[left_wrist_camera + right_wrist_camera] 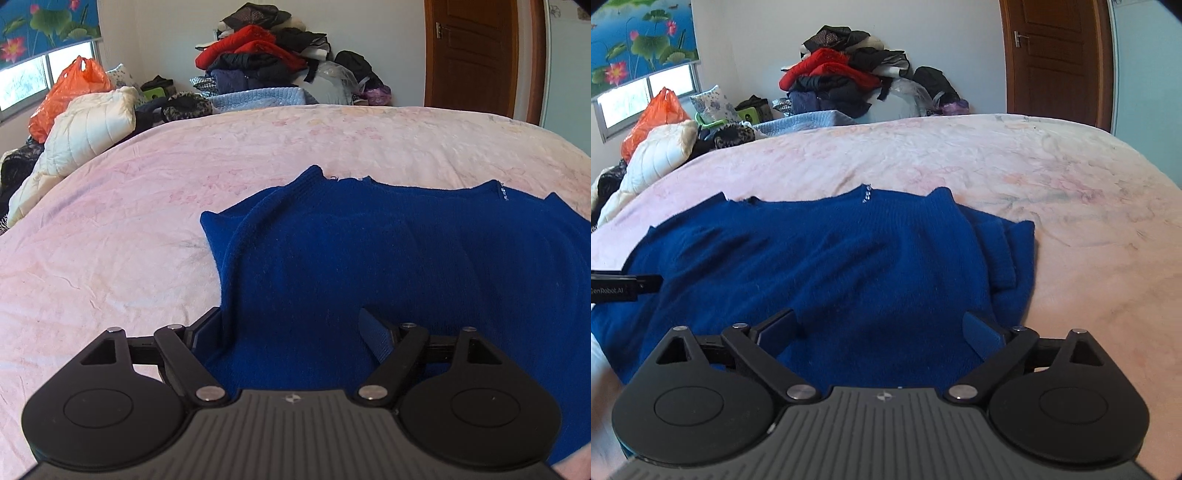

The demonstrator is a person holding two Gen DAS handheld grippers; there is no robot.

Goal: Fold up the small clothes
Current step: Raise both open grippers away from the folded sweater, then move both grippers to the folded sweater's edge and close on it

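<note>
Pink floral bedding (258, 147) fills the middle of both views, with a heap of clothes (266, 55) against the wall at upper centre and a brown door (1056, 55) at upper right. Spread flat on it, a blue sweater (388, 258) occupies the lower centre. Both the left gripper (291, 328) and the right gripper (879, 328) have their jaws spread wide over the knit at the bottom, pinching nothing.
</note>
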